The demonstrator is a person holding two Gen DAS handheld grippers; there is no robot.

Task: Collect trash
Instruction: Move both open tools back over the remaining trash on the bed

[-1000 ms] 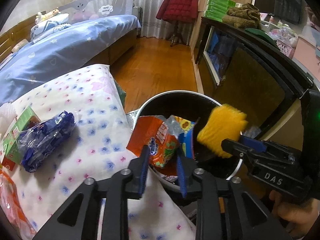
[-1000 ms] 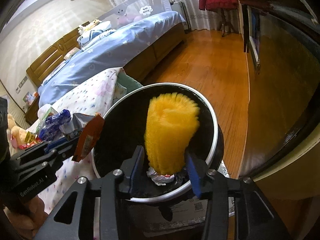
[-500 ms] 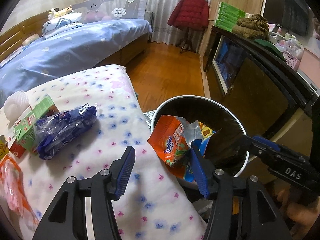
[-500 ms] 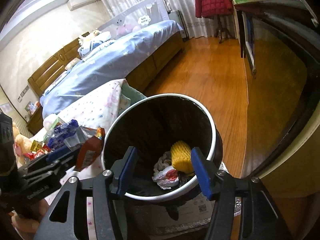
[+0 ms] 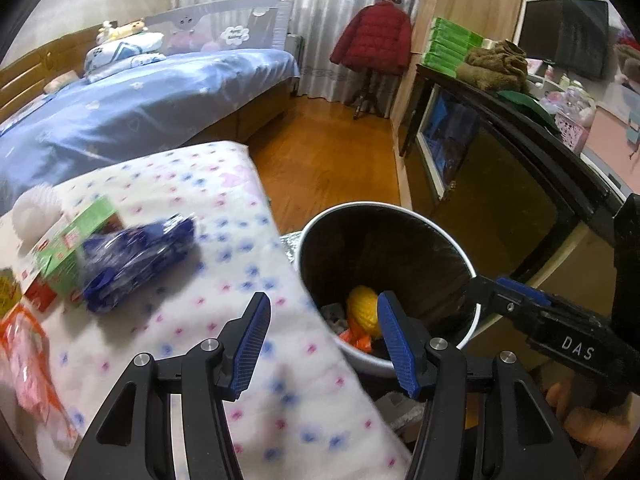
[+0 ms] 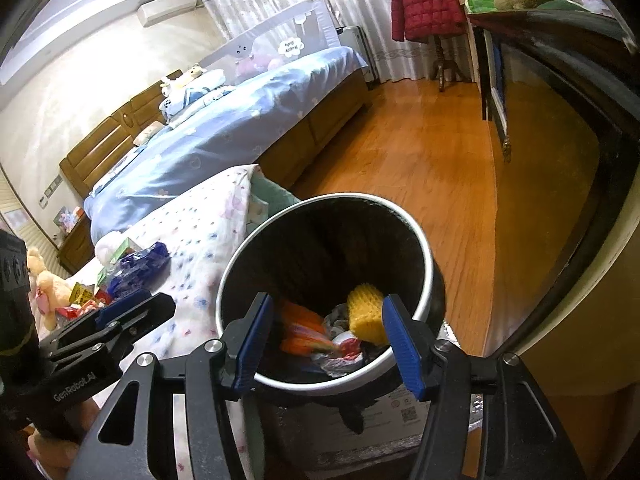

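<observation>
The black bin with a white rim [image 5: 400, 210] [image 6: 424, 248] stands beside the flowered quilt. In it lie a yellow foam net [image 5: 362, 312] [image 6: 366, 312], an orange wrapper [image 6: 304, 328] and crumpled scraps. My left gripper [image 5: 322, 312] is open and empty over the quilt's edge and the bin's near rim. My right gripper [image 6: 326, 312] is open and empty above the bin's near side. On the quilt [image 5: 224, 264] lie a blue plastic wrapper [image 5: 136, 256], a green box [image 5: 68, 248], a white foam net [image 5: 38, 208] and a pink-orange bag [image 5: 24, 352].
A bed with blue covers [image 5: 140, 112] lies behind the quilt. Wooden floor [image 5: 332, 152] runs past the bin. A dark cabinet [image 5: 500, 184] lines the right side. A red jacket [image 5: 376, 40] hangs on a stand. Plush toys [image 6: 48, 284] sit at the left.
Both grippers opened. The orange wrapper dropped from the left gripper and the yellow foam net from the right, both into the bin. The left gripper drew back toward the quilt.
</observation>
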